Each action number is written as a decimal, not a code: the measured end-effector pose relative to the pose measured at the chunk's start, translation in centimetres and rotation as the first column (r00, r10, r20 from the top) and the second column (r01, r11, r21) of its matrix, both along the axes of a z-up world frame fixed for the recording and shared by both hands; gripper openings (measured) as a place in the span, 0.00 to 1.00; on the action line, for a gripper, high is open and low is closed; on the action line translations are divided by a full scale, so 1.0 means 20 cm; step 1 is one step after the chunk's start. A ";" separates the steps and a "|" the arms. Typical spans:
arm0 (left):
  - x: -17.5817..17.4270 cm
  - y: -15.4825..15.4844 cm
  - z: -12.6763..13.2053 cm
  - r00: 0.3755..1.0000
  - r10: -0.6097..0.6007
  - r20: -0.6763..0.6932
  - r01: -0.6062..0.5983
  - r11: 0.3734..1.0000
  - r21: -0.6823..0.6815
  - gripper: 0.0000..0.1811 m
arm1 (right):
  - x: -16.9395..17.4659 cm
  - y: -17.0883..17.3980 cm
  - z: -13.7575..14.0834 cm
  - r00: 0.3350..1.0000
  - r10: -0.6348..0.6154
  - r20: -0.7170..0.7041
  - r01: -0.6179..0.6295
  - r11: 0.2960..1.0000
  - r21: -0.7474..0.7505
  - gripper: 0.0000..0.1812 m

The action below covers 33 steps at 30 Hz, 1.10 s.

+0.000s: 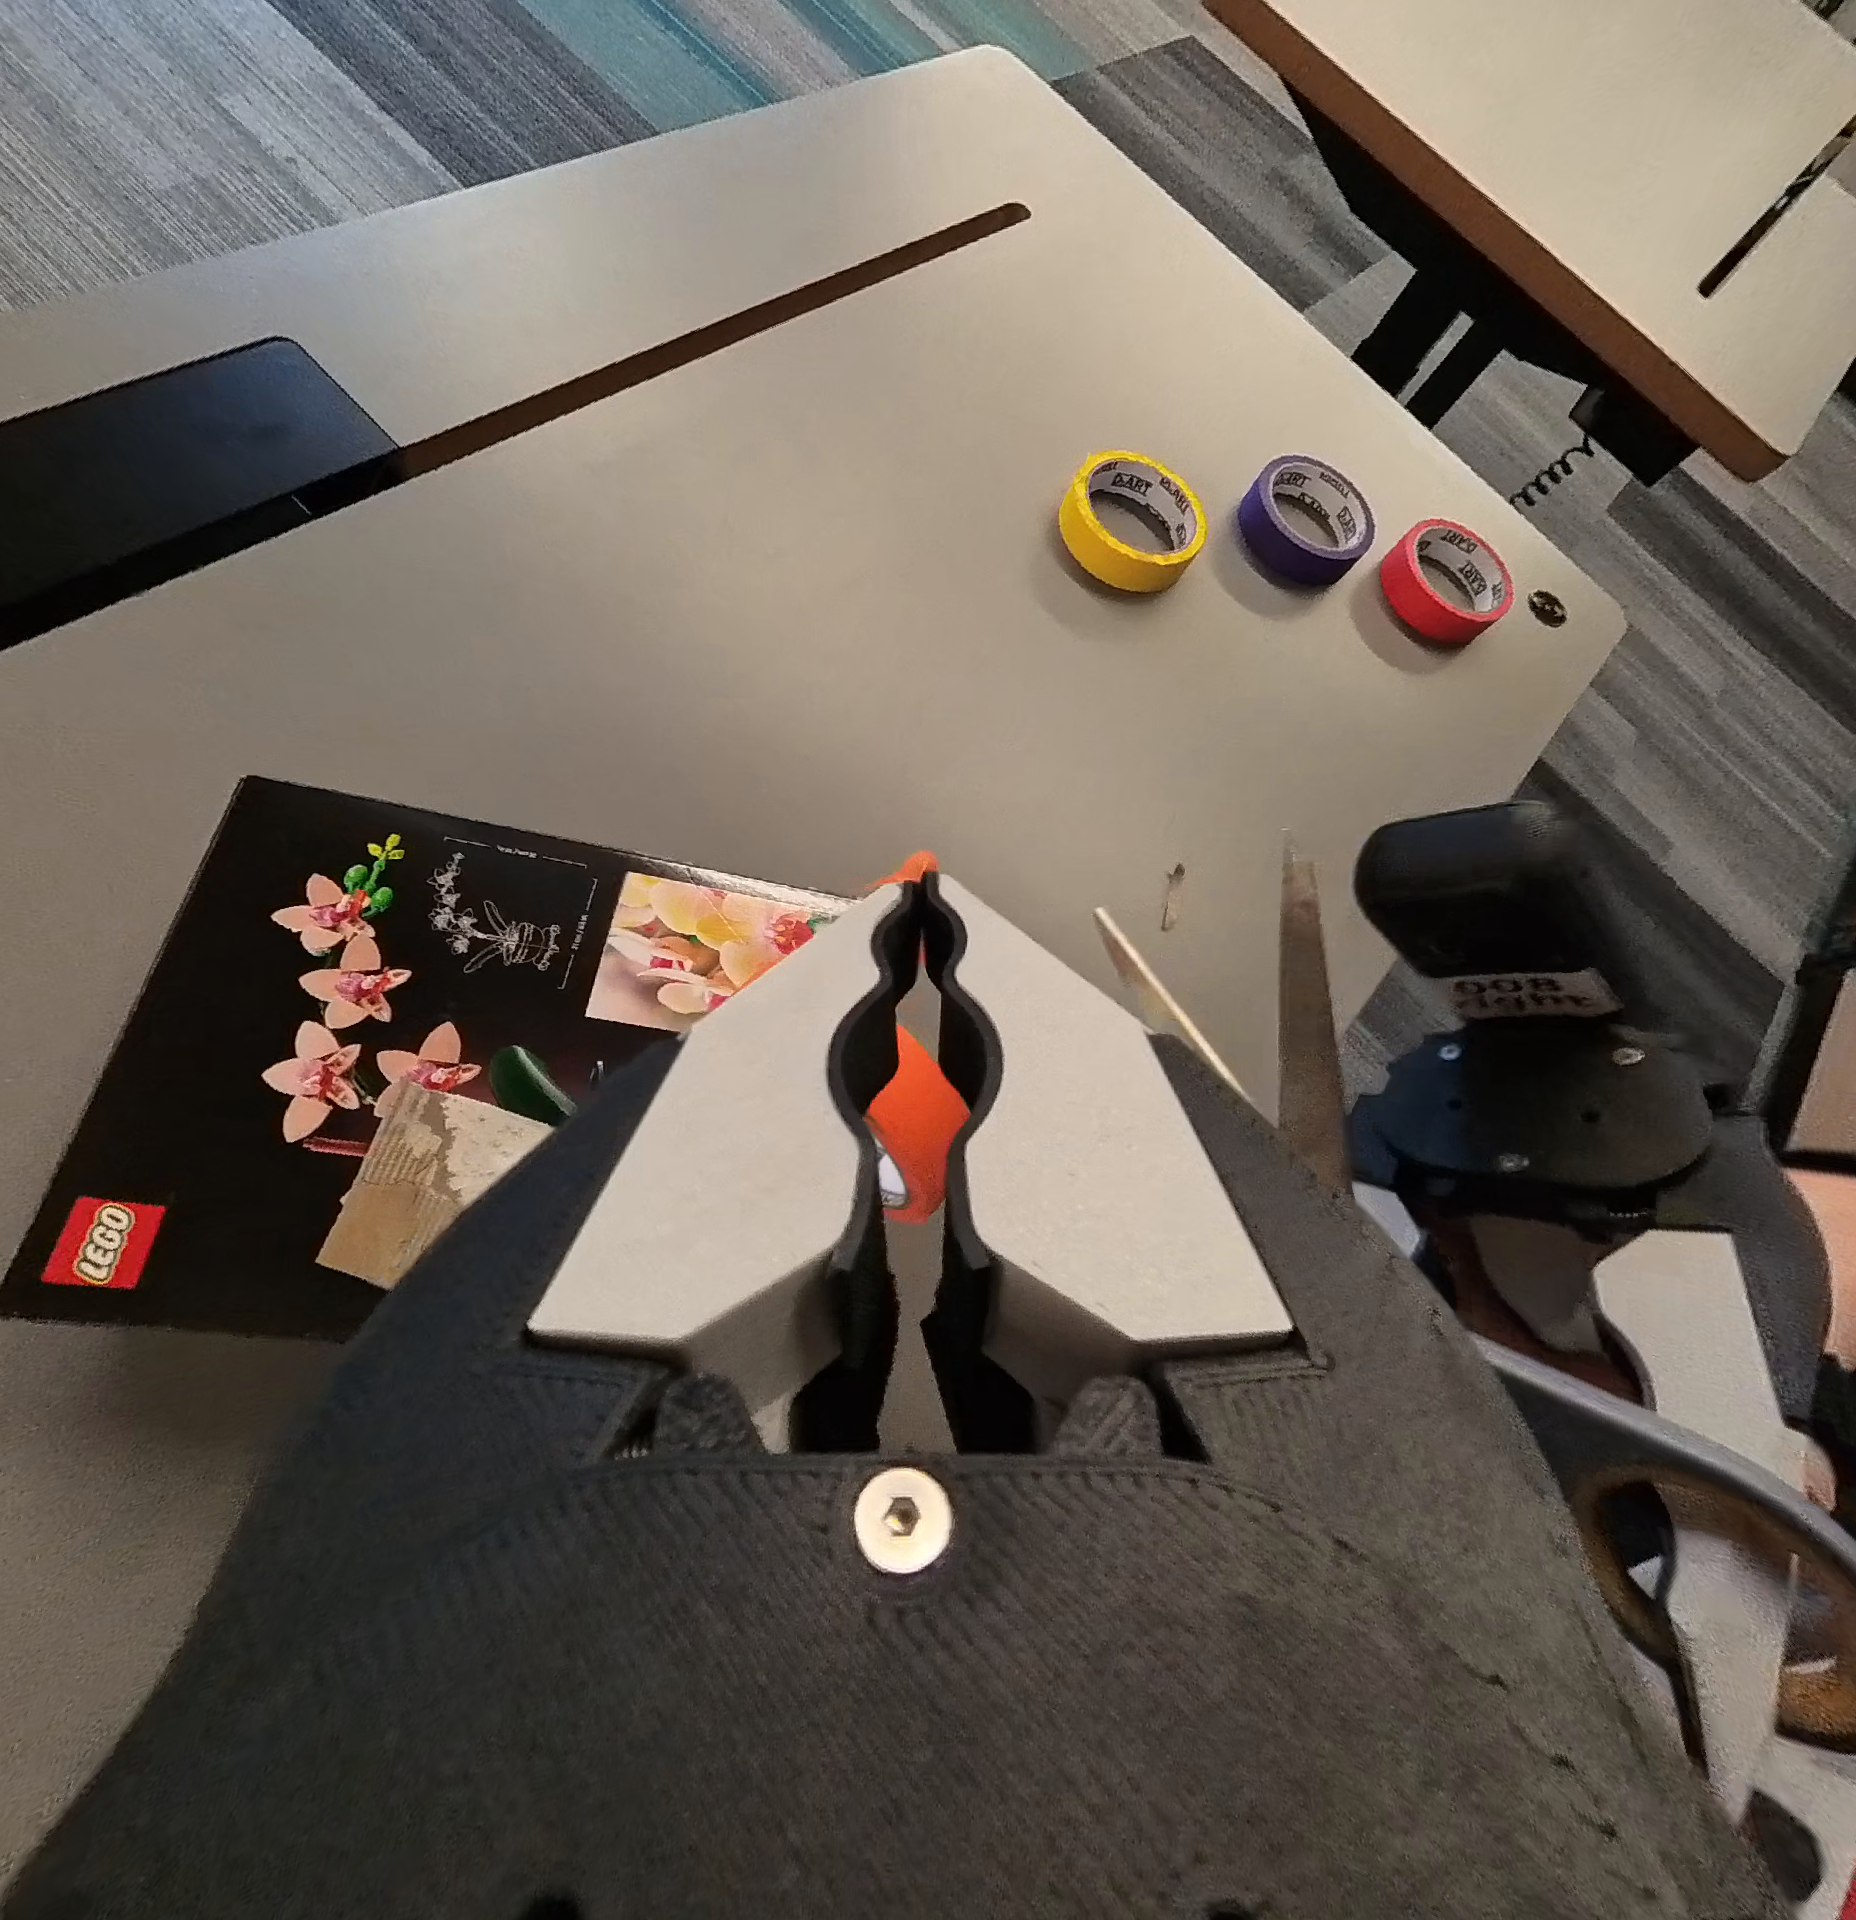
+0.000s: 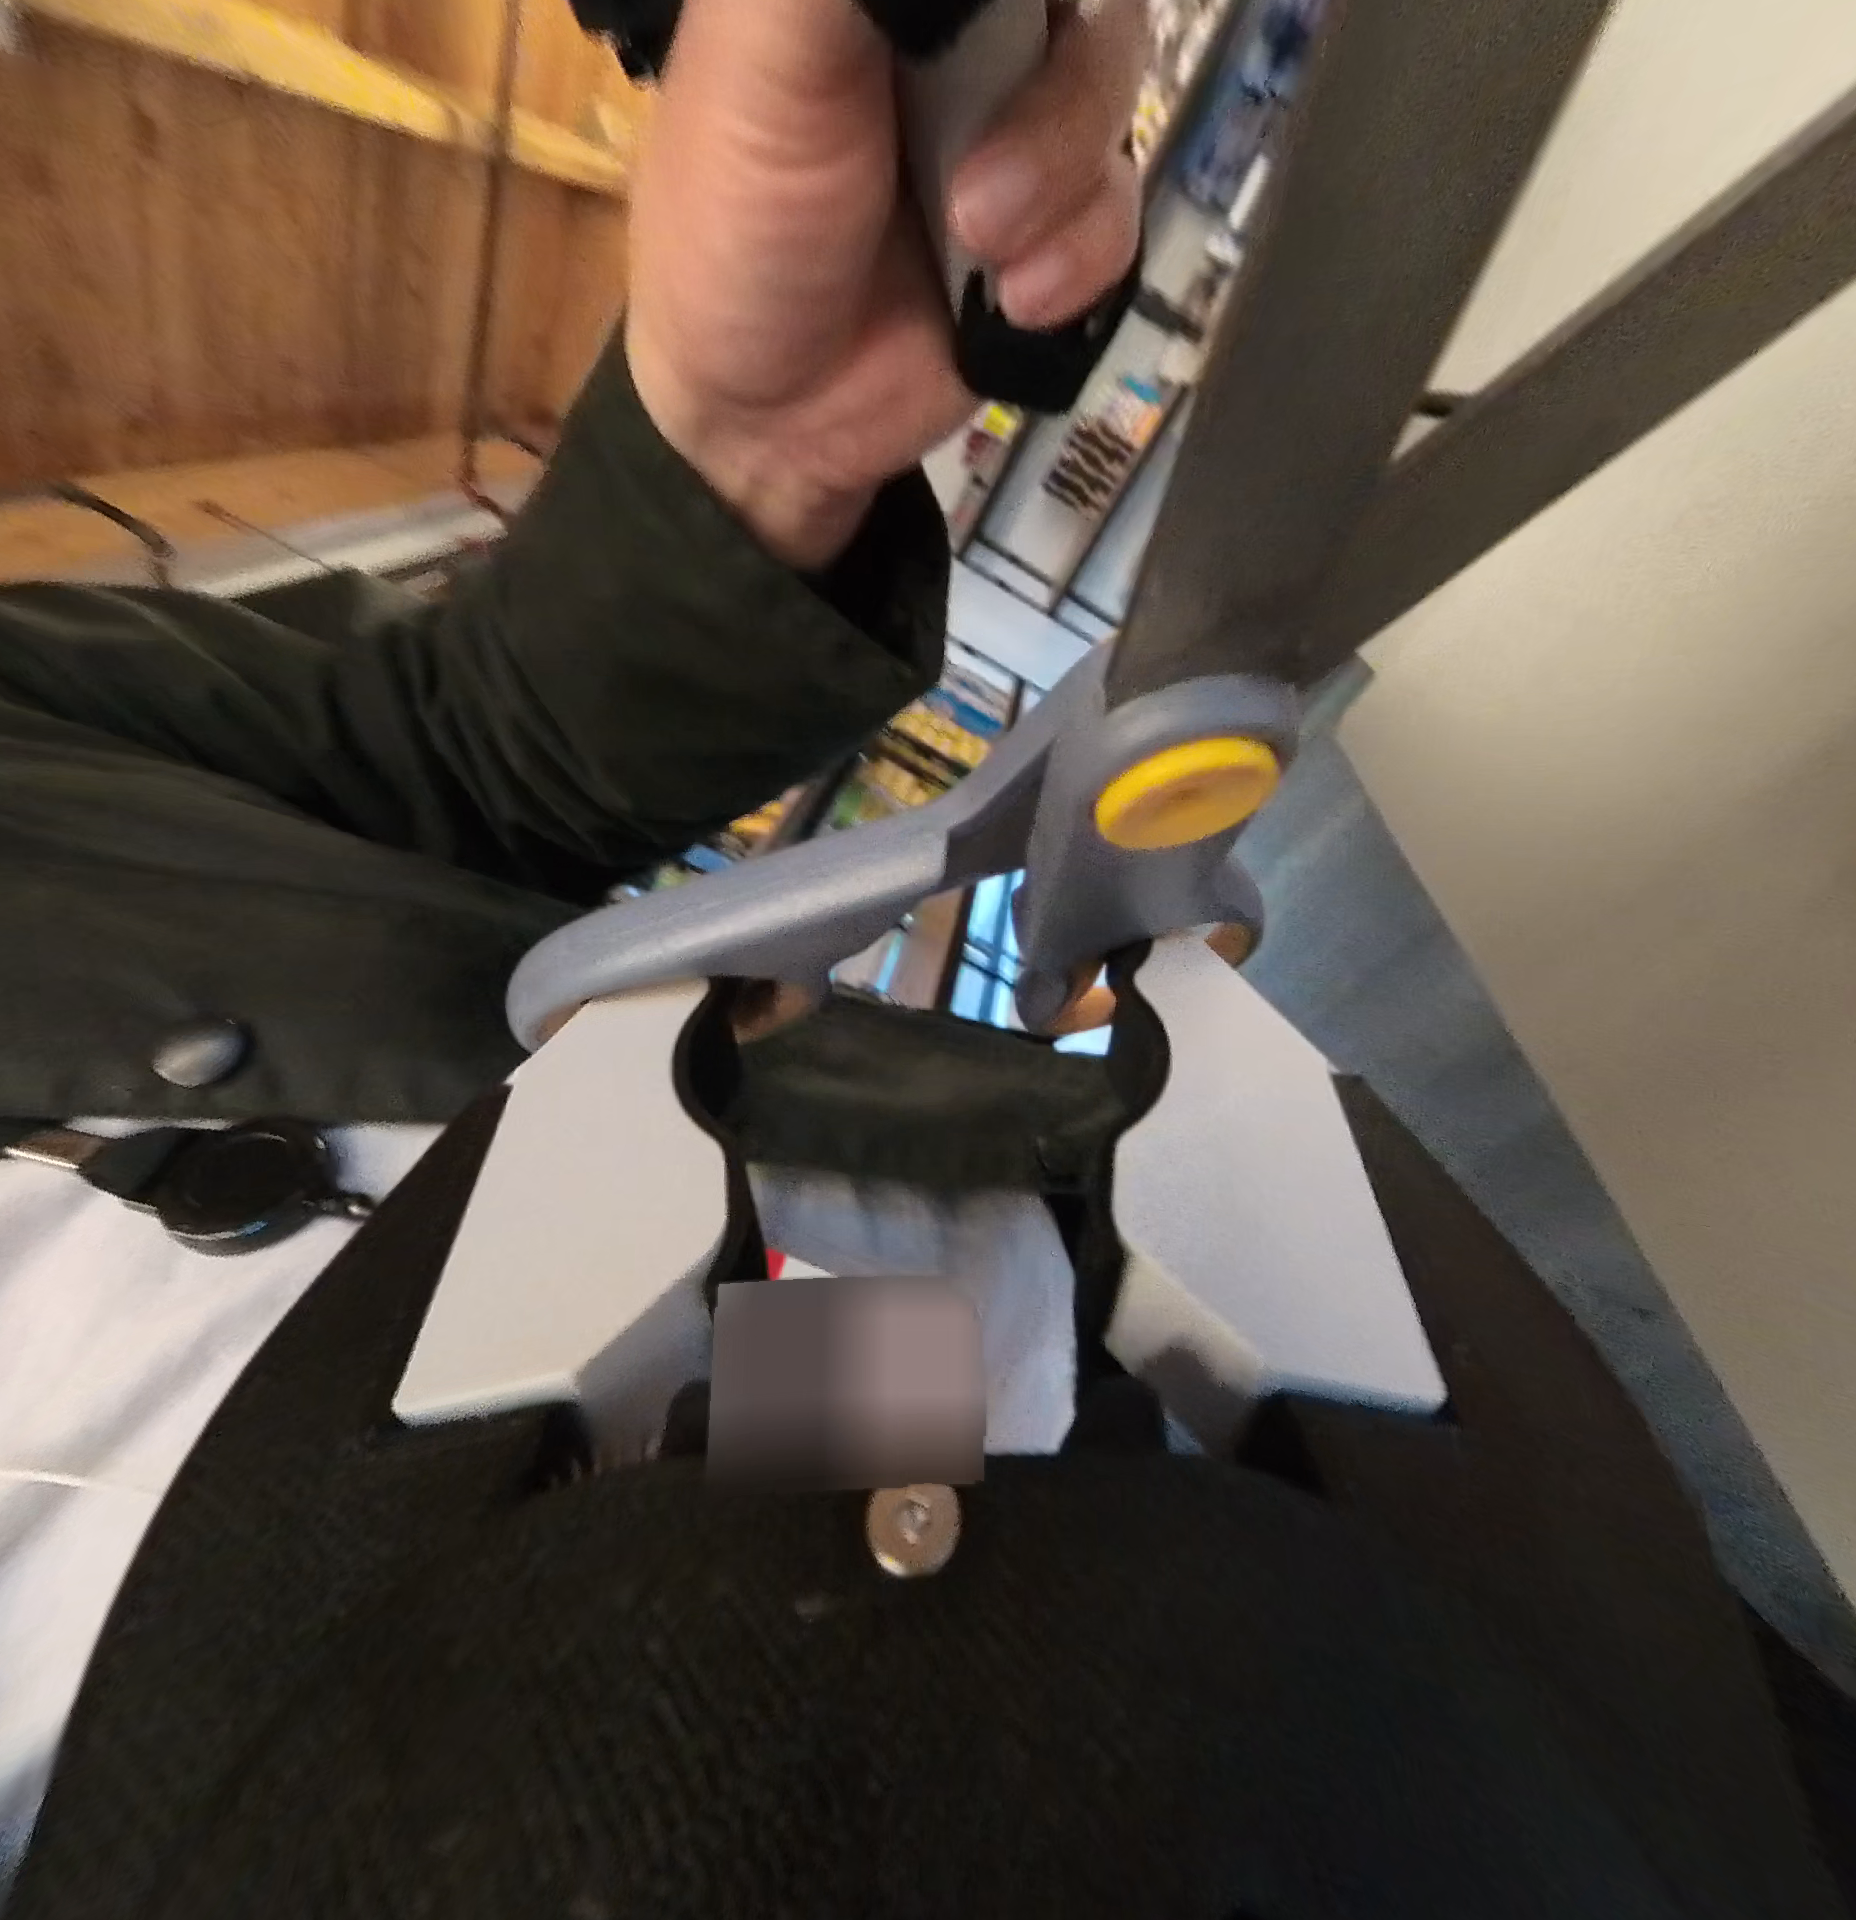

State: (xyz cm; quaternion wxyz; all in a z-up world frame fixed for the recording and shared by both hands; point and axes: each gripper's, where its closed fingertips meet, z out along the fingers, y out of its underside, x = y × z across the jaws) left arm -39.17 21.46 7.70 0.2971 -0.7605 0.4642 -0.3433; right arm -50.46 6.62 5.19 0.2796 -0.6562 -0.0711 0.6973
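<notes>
My left gripper [image 1: 929, 894] is shut on an orange tape roll [image 1: 908, 1132], held edge-on between the pads just above the table [image 1: 695, 644]. It hangs over the right end of a black flat box printed with pink flowers [image 1: 311, 1039]. My right gripper [image 2: 924, 997] holds grey scissors with a yellow pivot [image 2: 1184, 790] by their handles, with the loops at its fingertips. The blades are spread open. In the left wrist view the open blades [image 1: 1308, 1018] point up just right of my left gripper, apart from the orange roll.
Yellow [image 1: 1132, 520], purple [image 1: 1306, 520] and red [image 1: 1445, 582] tape rolls stand in a row near the table's right edge. A black flat device [image 1: 155, 468] lies at the far left. A second table [image 1: 1578, 208] stands beyond. A person's hand and dark sleeve [image 2: 799, 312] are close by. My right fingertips sit around 20 centimetres from my left ones.
</notes>
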 end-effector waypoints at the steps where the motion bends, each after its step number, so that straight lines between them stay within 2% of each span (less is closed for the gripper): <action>1: 0.00 0.00 0.00 1.000 0.006 0.003 -0.006 1.000 -0.008 0.00 | 0.00 0.01 0.01 0.999 -0.010 -0.031 0.010 1.000 -0.004 0.38; 5: 0.01 0.03 -0.01 0.999 0.047 -0.004 -0.047 0.998 -0.042 0.00 | -0.02 0.02 0.03 0.996 0.009 -0.089 -0.008 1.000 0.014 0.38; 7: 0.02 0.02 0.00 1.000 0.023 -0.015 -0.024 0.998 -0.050 0.00 | -0.04 0.02 0.04 0.995 0.026 -0.100 -0.022 0.999 0.033 0.38; 12: 0.05 -0.03 0.06 0.988 -0.142 -0.063 0.144 0.989 0.037 0.00 | 0.01 0.01 -0.13 0.985 0.028 0.169 -0.037 0.998 0.049 0.36; 15: 0.05 -0.03 0.08 0.987 -0.152 -0.053 0.154 0.987 0.036 0.00 | 0.06 -0.03 -0.04 0.995 0.070 0.070 -0.074 0.996 0.045 0.34; 18: 0.07 -0.01 0.09 0.994 -0.104 -0.022 0.104 0.995 -0.011 0.00 | 0.05 -0.05 0.09 0.990 0.107 -0.090 -0.101 0.993 0.068 0.34; 21: 0.10 0.00 0.07 0.998 -0.055 -0.039 0.054 0.998 -0.038 0.00 | 0.00 -0.08 0.15 0.974 0.128 -0.188 -0.111 0.989 0.101 0.34; 27: 0.24 -0.08 0.03 0.993 -0.057 -0.099 0.052 0.997 -0.052 0.00 | -0.06 -0.07 0.15 0.948 0.082 -0.307 -0.044 0.991 0.130 0.34; 33: 0.44 -0.21 0.00 0.995 -0.048 -0.086 0.038 0.993 -0.110 0.00 | 0.02 -0.04 0.11 0.945 -0.030 -0.325 0.090 0.981 0.170 0.35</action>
